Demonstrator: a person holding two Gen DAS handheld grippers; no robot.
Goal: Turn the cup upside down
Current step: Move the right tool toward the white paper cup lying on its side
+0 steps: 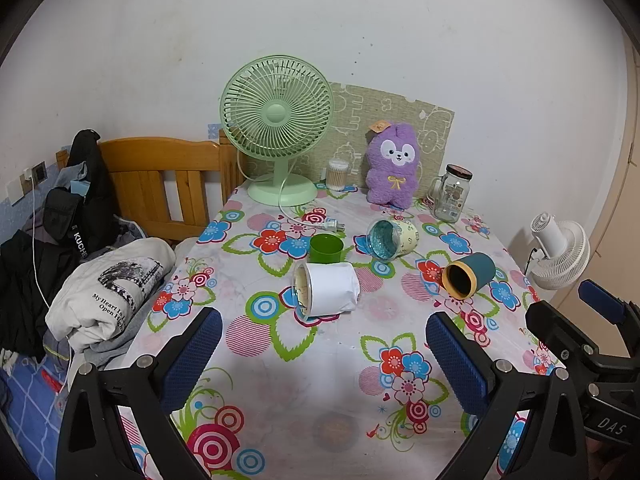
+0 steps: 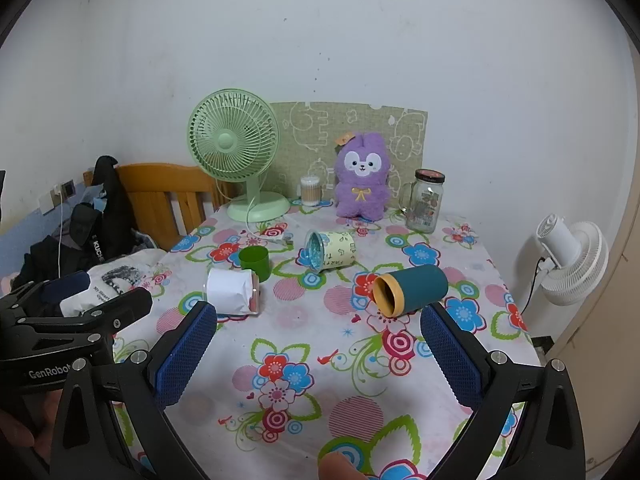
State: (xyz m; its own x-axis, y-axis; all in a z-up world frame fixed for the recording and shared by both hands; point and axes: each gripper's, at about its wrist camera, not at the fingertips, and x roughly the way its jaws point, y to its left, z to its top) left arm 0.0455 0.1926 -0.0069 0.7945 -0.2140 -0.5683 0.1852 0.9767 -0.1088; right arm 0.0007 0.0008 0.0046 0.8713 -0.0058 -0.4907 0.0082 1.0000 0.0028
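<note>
On the floral tablecloth, four cups are seen, three of them tipped on their sides. A white cup lies on its side, its open mouth turned toward the bed side. Just behind the white cup a small green cup stands upright, mouth up. Right of the white cup and slightly farther back, a pale yellow cup with a blue inside is tilted on its side; farther right of it, nearer the table's edge, a teal cup with a yellow rim lies with its mouth facing the cameras. Behind the white cup, by the wall, are ranged a green desk fan, a purple plush toy and a glass jar mug. Short of the white cup, the left gripper is held with fingers spread wide, nothing between them; the right gripper is likewise spread wide and empty, close before the teal cup.
</note>
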